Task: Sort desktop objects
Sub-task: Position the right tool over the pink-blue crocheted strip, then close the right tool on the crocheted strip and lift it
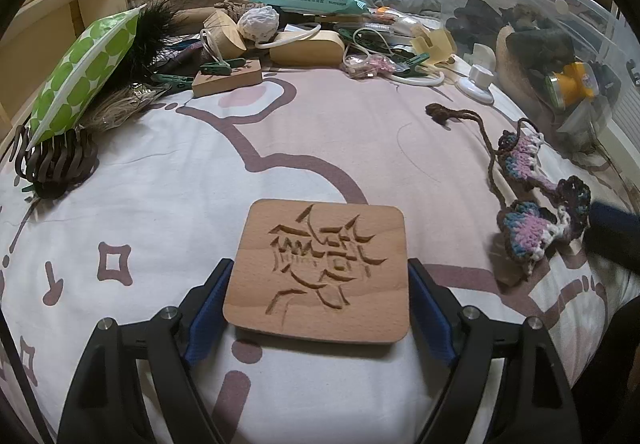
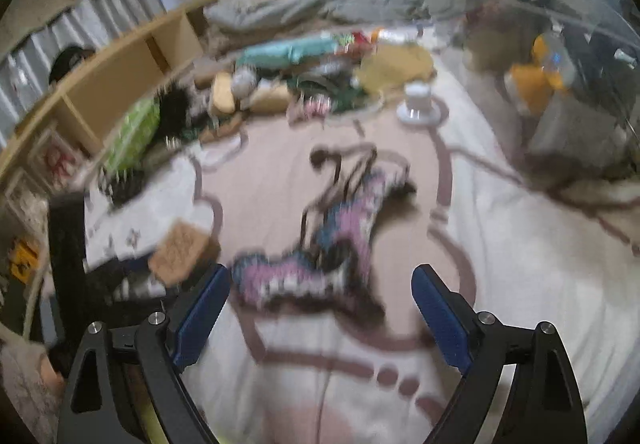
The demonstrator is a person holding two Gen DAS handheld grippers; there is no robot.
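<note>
Wooden carved coaster is sitting clamped in my left gripper, angled down; my right gripper is gaping empty over the crocheted piece, clutter pile beyond.

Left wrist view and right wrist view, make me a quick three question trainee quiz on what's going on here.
1. True or false: the left gripper has the carved wooden coaster between its blue pads.
2. What lies on the bedsheet ahead of the right gripper? A) crochet piece B) scissors C) mug
3. Fill in: the right gripper's jaws stand ____.

Key: 1 true. 2 A. 3 open, nothing pressed between them.
</note>
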